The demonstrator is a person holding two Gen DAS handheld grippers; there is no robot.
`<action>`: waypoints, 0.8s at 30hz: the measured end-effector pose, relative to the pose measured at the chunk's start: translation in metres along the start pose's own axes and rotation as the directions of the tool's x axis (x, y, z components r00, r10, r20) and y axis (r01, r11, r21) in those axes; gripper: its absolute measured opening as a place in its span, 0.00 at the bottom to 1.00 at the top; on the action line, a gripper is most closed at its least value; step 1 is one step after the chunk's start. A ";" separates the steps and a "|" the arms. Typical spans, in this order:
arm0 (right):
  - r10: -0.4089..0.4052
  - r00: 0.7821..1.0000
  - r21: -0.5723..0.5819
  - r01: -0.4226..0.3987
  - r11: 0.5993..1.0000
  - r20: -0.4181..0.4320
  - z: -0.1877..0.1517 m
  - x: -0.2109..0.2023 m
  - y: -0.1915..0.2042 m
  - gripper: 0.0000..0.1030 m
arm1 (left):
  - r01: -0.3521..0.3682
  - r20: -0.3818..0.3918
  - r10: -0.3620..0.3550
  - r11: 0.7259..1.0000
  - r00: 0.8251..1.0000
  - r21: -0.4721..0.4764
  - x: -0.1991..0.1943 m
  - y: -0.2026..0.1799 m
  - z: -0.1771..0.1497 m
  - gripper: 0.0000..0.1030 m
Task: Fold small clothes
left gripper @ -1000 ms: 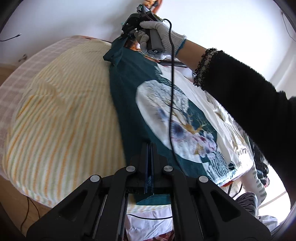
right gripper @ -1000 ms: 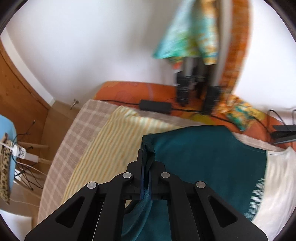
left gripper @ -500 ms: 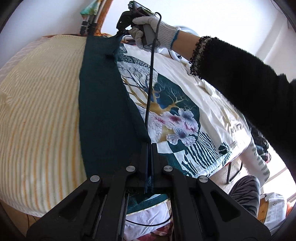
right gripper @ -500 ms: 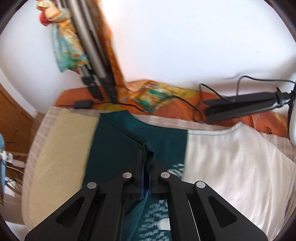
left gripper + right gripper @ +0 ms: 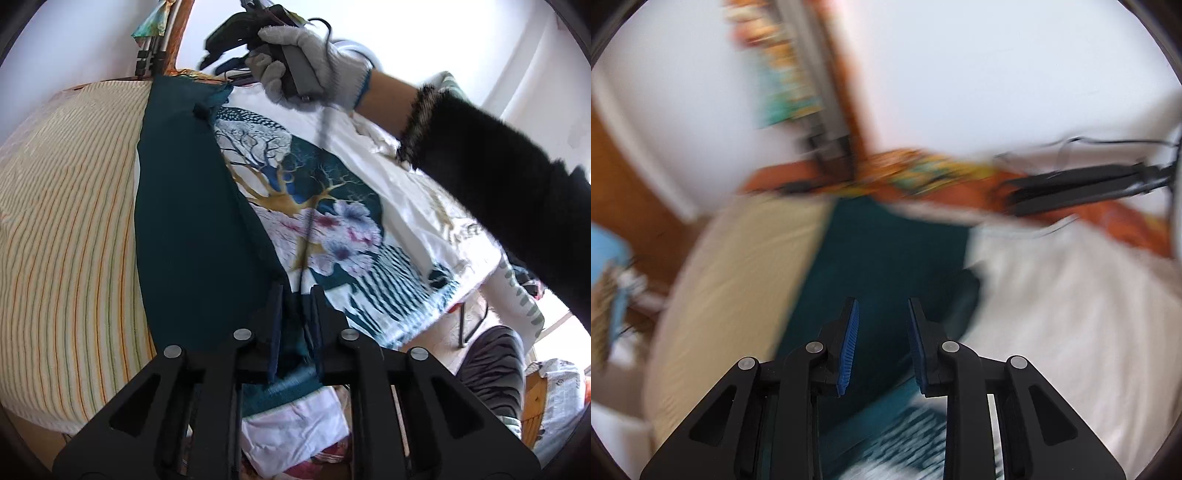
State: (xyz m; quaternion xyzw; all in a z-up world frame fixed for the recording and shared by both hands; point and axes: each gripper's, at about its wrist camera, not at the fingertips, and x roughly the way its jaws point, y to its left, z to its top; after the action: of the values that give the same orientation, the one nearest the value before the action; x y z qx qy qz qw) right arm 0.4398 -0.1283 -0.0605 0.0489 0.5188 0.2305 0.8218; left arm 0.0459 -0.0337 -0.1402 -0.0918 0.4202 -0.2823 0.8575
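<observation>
A dark teal garment (image 5: 192, 221) with a printed tree and flower panel (image 5: 314, 206) lies on the striped bed cover (image 5: 66, 221). Its left side is folded over the print. My left gripper (image 5: 295, 295) is open, its fingers on either side of the near fold corner. In the right wrist view my right gripper (image 5: 882, 314) is open and empty above the teal cloth (image 5: 886, 258); this view is blurred. The right gripper (image 5: 236, 26) also shows in the left wrist view, held in a gloved hand above the far collar.
A white cloth (image 5: 1052, 314) lies under the garment on the right. A black clamp arm (image 5: 1089, 184) and orange fabric (image 5: 923, 177) sit at the bed's far edge by the wall. Clothes and a stool leg lie beyond the bed's right edge (image 5: 480, 325).
Both grippers have opened and let go of the teal garment after carrying its side over the print. The right gripper has lifted away and is moving.
</observation>
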 end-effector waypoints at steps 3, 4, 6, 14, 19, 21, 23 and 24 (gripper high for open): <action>0.100 0.993 -0.088 -0.105 0.991 -0.057 -0.027 0.002 0.036 0.24 | -0.009 0.008 0.009 1.000 1.000 -0.005 -0.013 -0.002 -0.011 0.12; 0.118 0.990 -0.110 -0.126 0.986 -0.075 -0.034 0.004 0.046 0.24 | -0.012 0.006 0.012 1.000 1.000 -0.011 -0.017 -0.002 -0.015 0.12; 0.136 0.985 -0.147 -0.151 0.978 -0.110 -0.048 0.012 0.063 0.24 | -0.030 0.005 0.030 0.999 1.000 -0.015 -0.024 -0.004 -0.019 0.12; -0.010 0.994 -0.021 0.008 1.000 -0.110 -0.074 0.011 0.034 0.24 | -0.135 0.053 0.137 0.990 0.989 -0.032 -0.055 -0.005 -0.027 0.12; -0.193 0.978 0.014 0.194 0.981 -0.076 -0.088 -0.020 0.001 0.37 | -0.186 0.053 0.187 0.982 0.981 -0.019 -0.061 -0.011 -0.031 0.12; -0.186 0.981 0.038 0.189 0.981 -0.055 -0.095 -0.037 -0.010 0.37 | -0.201 0.057 0.201 0.980 0.978 -0.005 -0.060 -0.016 -0.032 0.12; -0.186 0.982 0.050 0.188 0.981 -0.030 -0.102 -0.055 -0.017 0.37 | -0.212 0.072 0.211 0.977 0.975 0.007 -0.060 -0.023 -0.031 0.12; -0.177 0.984 0.053 0.178 0.983 -0.016 -0.107 -0.065 -0.022 0.37 | -0.215 0.077 0.213 0.977 0.974 0.010 -0.061 -0.025 -0.031 0.12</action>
State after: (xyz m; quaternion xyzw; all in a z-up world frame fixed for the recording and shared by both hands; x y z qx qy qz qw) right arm 0.3298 -0.1925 -0.0626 0.0235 0.5317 0.1423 0.8345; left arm -0.0177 -0.0179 -0.1091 -0.0489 0.3925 -0.1884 0.8989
